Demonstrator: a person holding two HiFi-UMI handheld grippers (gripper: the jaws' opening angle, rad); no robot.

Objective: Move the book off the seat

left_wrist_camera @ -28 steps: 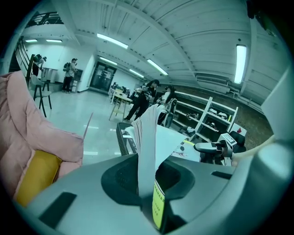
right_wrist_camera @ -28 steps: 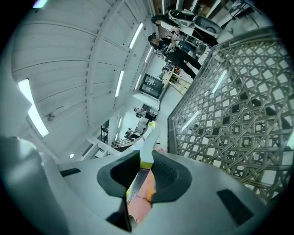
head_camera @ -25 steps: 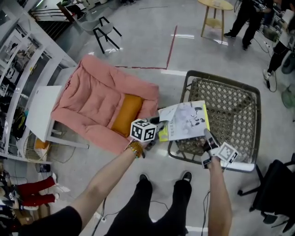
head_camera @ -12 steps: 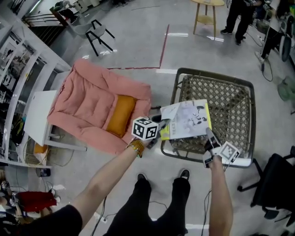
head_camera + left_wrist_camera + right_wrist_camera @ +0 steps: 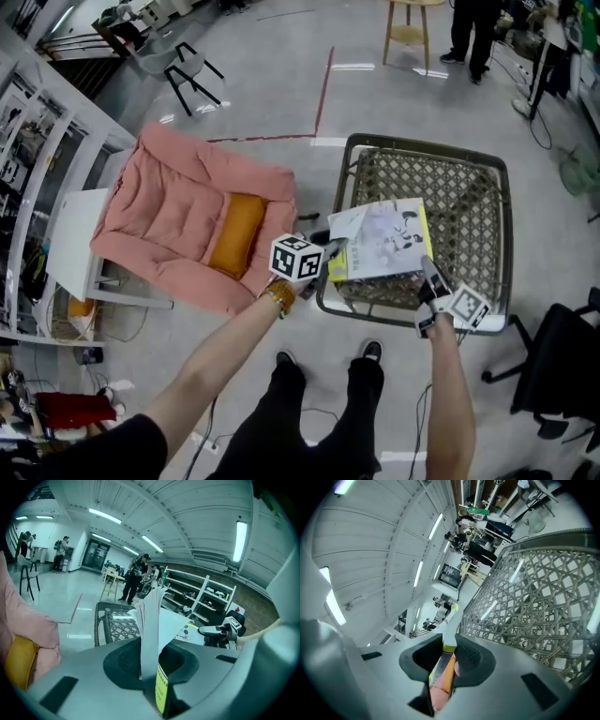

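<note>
A white book with a yellow edge [image 5: 380, 242] is held flat over the front of the wicker chair seat [image 5: 459, 202]. My left gripper [image 5: 328, 253] is shut on its left edge. In the left gripper view the book's pages [image 5: 149, 625] stand fanned between the jaws of my left gripper [image 5: 151, 660]. My right gripper [image 5: 427, 276] is shut on the book's near right corner. In the right gripper view the book's edge [image 5: 442, 670] is pinched in my right gripper [image 5: 446, 660], with the wicker seat [image 5: 534, 611] behind it.
A pink padded armchair [image 5: 178, 206] with an orange cushion [image 5: 232, 232] stands left of the wicker chair. A white side table [image 5: 70, 239] is further left. A black office chair [image 5: 562, 366] is at the right. A wooden stool [image 5: 408, 23] and standing people are far off.
Both grippers keep their hold on the book. In the head view the wicker chair and armchair have slid left and up, so the book now lies more over the seat.
</note>
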